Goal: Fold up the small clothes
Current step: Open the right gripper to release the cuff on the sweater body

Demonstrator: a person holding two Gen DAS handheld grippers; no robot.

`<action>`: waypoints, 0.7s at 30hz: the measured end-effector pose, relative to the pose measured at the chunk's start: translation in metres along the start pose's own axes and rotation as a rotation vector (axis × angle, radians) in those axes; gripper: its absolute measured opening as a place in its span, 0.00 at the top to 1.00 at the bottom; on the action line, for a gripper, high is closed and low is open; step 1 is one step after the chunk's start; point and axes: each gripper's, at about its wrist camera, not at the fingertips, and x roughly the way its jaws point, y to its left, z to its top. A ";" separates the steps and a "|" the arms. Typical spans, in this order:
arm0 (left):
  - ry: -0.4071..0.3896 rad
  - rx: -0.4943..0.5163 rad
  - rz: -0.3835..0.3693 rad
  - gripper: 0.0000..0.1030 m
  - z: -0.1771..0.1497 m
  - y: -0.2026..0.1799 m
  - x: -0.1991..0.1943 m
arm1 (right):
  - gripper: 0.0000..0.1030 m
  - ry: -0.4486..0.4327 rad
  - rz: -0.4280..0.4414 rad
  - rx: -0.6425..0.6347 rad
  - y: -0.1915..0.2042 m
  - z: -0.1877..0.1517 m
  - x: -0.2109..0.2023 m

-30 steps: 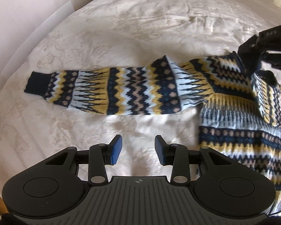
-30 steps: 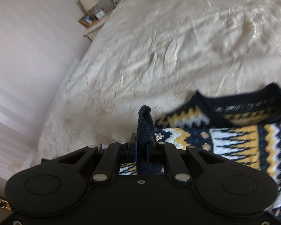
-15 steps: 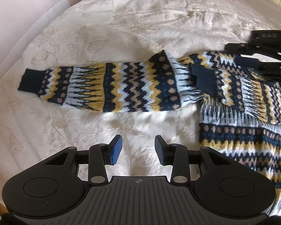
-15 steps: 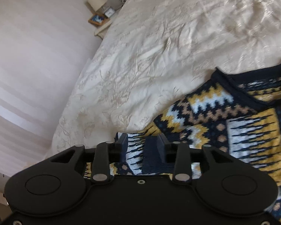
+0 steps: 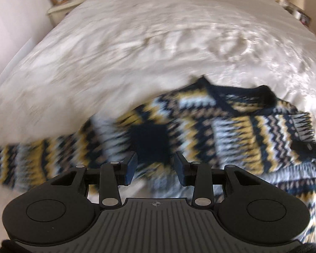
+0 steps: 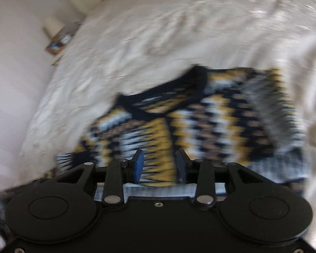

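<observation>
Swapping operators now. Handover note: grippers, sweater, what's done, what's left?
Left gripper: open, empty, above the sweater.
Right gripper: open, empty, over the sweater body.
Sweater lies on the bed, neckline away from you. One sleeve is folded across the chest, its dark cuff on top. The other sleeve stretches out to the left in the left view.
Left: fold that sleeve in, then fold the body.

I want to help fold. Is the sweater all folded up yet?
Not yet. One sleeve lies stretched out sideways; the sweater lies mostly flat on the bed.
</observation>
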 end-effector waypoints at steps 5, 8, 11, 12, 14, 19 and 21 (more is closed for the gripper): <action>-0.001 0.045 0.005 0.63 0.014 -0.031 0.042 | 0.54 -0.035 -0.058 0.065 -0.052 0.014 -0.019; 0.065 0.062 0.084 0.63 0.010 -0.032 0.075 | 0.54 -0.058 -0.093 0.084 -0.080 0.028 -0.028; 0.170 0.079 0.157 0.61 -0.005 -0.019 0.111 | 0.55 -0.079 -0.122 0.092 -0.104 0.038 -0.032; 0.150 0.072 0.121 0.60 -0.012 -0.011 0.114 | 0.57 -0.081 -0.132 0.089 -0.109 0.042 -0.031; 0.105 0.039 0.077 0.60 -0.019 0.000 0.111 | 0.57 -0.082 -0.153 0.070 -0.117 0.049 -0.028; 0.101 0.020 0.067 0.60 -0.019 0.003 0.110 | 0.56 -0.101 -0.212 -0.048 -0.116 0.064 -0.007; 0.111 0.026 0.090 0.59 -0.018 -0.001 0.111 | 0.49 -0.088 -0.272 -0.122 -0.111 0.070 0.009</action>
